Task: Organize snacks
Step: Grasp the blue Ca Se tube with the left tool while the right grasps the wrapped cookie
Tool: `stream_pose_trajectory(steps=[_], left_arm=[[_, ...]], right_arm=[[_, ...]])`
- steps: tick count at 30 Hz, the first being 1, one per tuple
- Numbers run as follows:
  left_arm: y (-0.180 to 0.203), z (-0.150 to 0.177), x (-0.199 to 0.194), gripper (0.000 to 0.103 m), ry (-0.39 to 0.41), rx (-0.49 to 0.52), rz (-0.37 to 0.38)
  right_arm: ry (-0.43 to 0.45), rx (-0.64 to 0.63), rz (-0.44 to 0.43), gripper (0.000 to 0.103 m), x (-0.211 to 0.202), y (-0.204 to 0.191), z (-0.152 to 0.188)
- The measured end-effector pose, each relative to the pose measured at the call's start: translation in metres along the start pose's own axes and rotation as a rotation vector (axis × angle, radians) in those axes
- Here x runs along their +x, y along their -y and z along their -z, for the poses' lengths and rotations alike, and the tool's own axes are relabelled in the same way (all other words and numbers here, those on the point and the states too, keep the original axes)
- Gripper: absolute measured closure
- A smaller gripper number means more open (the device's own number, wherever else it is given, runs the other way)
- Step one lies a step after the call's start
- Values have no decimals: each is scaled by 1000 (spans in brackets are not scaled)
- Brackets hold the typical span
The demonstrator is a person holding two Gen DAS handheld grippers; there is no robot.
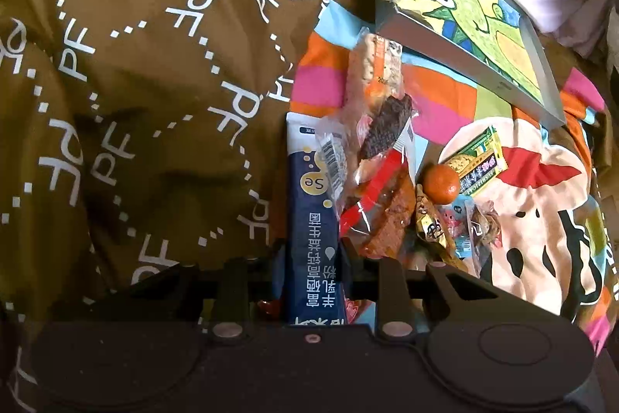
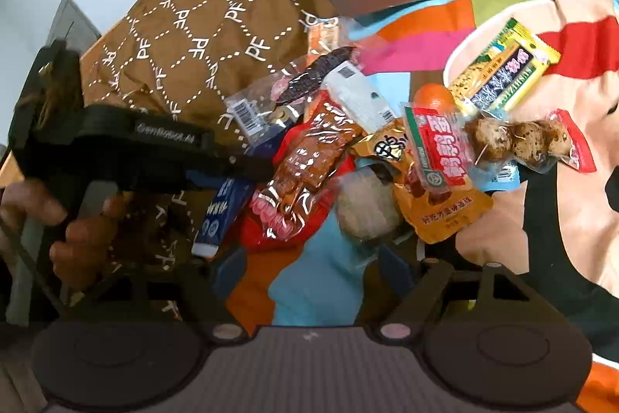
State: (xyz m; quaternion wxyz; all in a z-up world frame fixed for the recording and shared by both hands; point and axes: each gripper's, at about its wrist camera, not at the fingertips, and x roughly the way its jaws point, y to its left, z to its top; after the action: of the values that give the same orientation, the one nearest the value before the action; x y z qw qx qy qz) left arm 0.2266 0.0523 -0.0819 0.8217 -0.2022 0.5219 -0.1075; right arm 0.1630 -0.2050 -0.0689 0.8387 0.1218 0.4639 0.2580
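Presently the left claw stood narrowed onto a long dark-blue sachet, its fingers pressed against the two long edges of the packet near its lower end; the sachet ran straight up the left wrist view, its upper end lying beside the brown quilted cover printed with white letters. Against the sachet's right edge lay the snack pile: a clear-wrapped brown bar with red film, a dark ridged biscuit in clear wrap, and a pale rice-cake packet above them. A small orange sat just right of the pile, touching a green-and-yellow packet. All rested on a bright patchwork blanket, with a flat box bearing a green cartoon drawing farther back. In the right wrist view the right claw stood roughly half spread, nothing gripped, its blue-tipped fingers flanking bare blanket below a blurred pale round snack. An orange pouch and a packet of speckled eggs lay just beyond. A hand held the left gripper's handle at that view's left edge.
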Motion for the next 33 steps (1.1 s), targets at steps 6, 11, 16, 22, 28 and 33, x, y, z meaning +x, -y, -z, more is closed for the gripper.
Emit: stream_pose_trajectory(steps=[6,11,16,22,28,33], left_arm=[[-2,-2,4,73,-7,-13,-1],[1,1,-1,75,-10,2,17],[5,4,-3,75,-17,13,42],[7,7,-9,78,-6,28,52],[10,14,-18,80,12,32,65],[9,17,-24,80,19,7,86]], right_arm=[[9,0,54,23,13,5,-2],[82,-73,174,26,25,3,-8],[90,-144,201,25,34,0,-7],[81,-197,243,38,38,-2,-4],[79,-256,321,45,32,-7,0],[93,-308,334,48,30,-15,5]])
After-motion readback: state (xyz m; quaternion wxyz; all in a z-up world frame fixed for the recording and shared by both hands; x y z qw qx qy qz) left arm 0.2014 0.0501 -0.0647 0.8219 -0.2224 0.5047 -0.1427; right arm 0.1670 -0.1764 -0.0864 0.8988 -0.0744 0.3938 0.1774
